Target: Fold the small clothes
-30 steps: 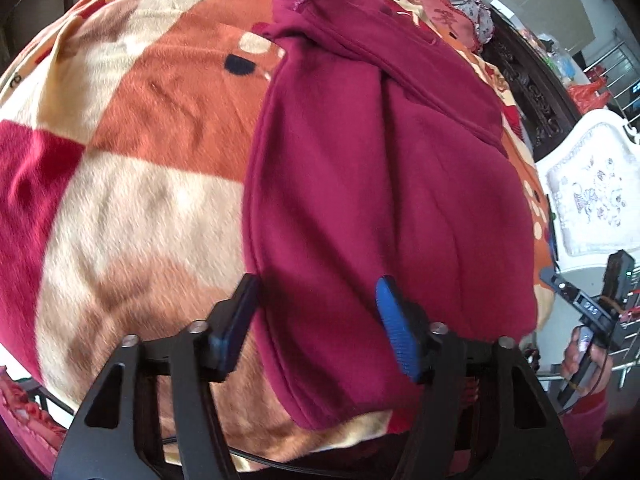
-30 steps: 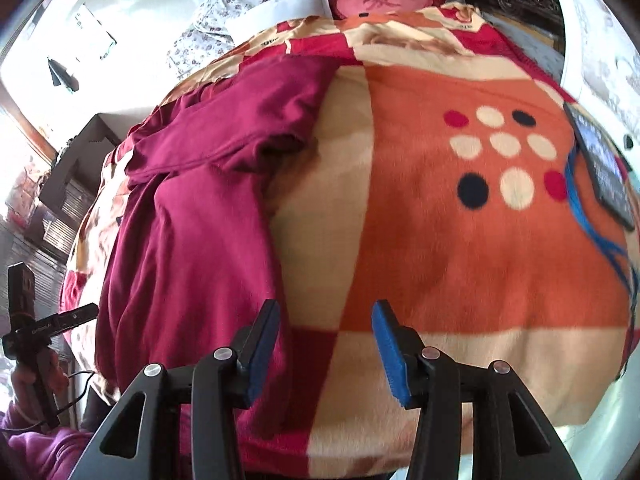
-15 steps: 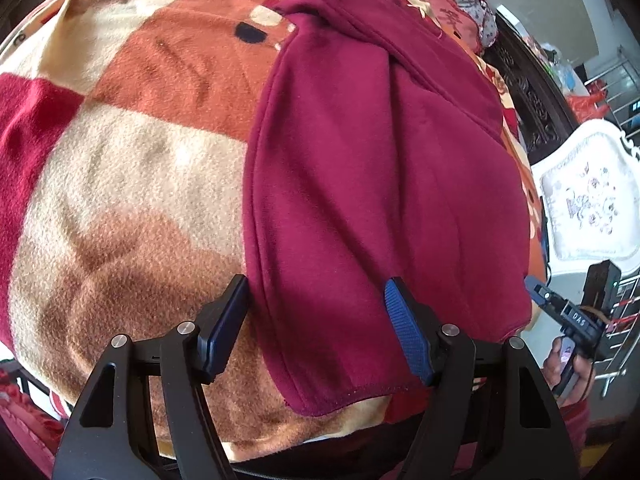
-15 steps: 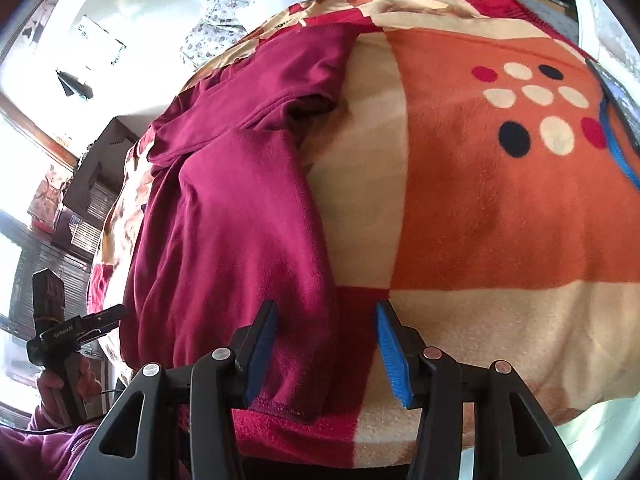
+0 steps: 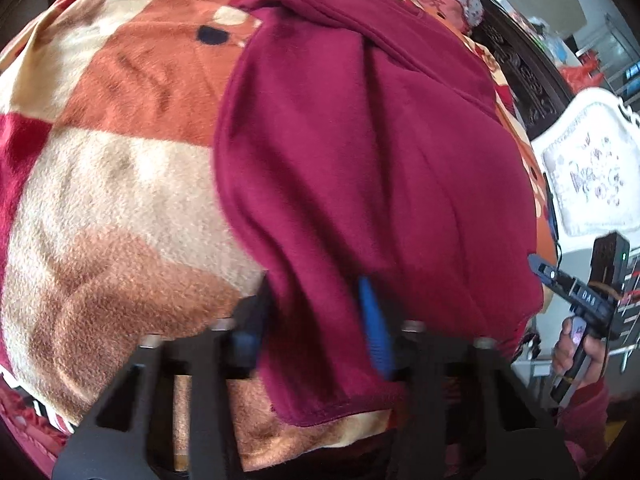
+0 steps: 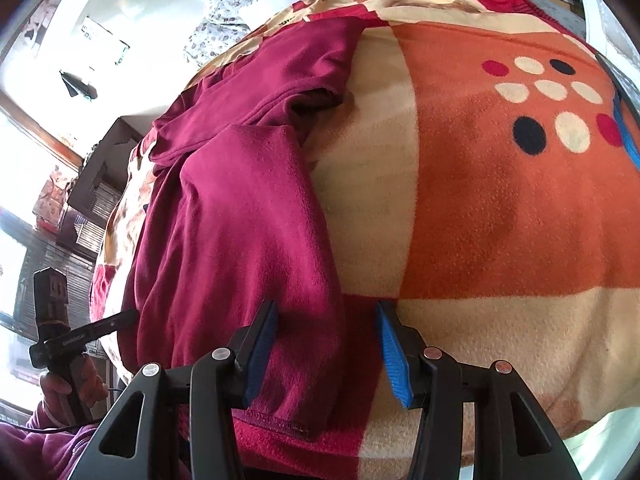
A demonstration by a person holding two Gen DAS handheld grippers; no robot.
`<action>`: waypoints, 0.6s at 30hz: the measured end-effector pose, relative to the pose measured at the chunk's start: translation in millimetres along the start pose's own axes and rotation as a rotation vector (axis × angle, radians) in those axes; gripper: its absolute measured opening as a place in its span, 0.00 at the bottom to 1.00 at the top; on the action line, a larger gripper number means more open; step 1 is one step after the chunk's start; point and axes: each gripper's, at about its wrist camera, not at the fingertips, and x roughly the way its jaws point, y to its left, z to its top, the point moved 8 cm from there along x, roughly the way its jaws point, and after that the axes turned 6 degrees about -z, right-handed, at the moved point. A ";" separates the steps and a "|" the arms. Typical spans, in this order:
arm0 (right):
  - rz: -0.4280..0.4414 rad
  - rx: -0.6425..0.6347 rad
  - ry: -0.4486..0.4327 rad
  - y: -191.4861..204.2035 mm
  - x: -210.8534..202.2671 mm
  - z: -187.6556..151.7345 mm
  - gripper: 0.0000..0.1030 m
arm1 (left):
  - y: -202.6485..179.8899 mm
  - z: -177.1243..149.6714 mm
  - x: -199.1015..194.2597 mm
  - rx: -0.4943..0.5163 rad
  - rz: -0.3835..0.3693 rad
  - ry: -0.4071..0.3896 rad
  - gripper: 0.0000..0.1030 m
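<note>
Garment [image 5: 360,152]: 1 maroon fleece piece, spread lengthwise on a blanket [image 5: 104,184] checked in orange, cream and red. Left gripper [image 5: 316,320]: at the near hem corner, 2 fingers partly closed with a raised fold of fleece bunched between them; a firm pinch cannot be confirmed. Right gripper [image 6: 326,352]: fingers spread wide, straddling the other near corner, hem edge just below them.

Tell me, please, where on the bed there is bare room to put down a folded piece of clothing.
In the right wrist view, the blanket is bare between the red garment and the dotted pattern. In the left wrist view, it is also bare on the garment's other side. The middle is crowded: the garment lies there, with both grippers at its near hem.
</note>
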 end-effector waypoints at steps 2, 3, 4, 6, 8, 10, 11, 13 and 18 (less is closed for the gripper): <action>-0.004 -0.039 -0.006 3.4 -0.8 -1.5 0.40 | 2.8 0.8 -0.3 -0.022 -0.021 0.003 0.18; -0.004 -0.059 -0.004 6.6 -1.5 -2.5 0.24 | 3.3 1.1 -1.9 -0.023 -0.025 0.003 0.15; 0.008 -0.068 -0.005 10.5 -3.4 -3.0 0.18 | 2.5 1.5 -4.1 -0.019 -0.028 0.004 0.14; 0.030 -0.094 -0.015 21.9 -11.6 -3.8 0.08 | -3.1 3.3 -11.2 0.011 -0.027 0.002 0.13; 0.036 -0.141 -0.024 35.2 -21.9 -6.1 0.08 | -7.9 5.0 -25.4 0.052 -0.022 -0.014 0.13; 0.088 -0.179 -0.030 52.4 -38.8 -11.2 0.08 | -10.4 6.9 -39.5 0.083 -0.016 -0.033 0.12; 0.109 -0.194 -0.028 60.5 -46.3 -15.3 0.08 | -11.2 7.4 -47.4 0.095 -0.013 -0.044 0.12; 0.135 -0.218 -0.018 72.2 -54.9 -24.1 0.08 | -10.0 7.2 -58.3 0.113 -0.003 -0.059 0.12; 0.098 -0.229 0.051 70.7 -38.1 -48.6 0.08 | 15.8 -2.4 -49.0 0.089 0.054 -0.027 0.12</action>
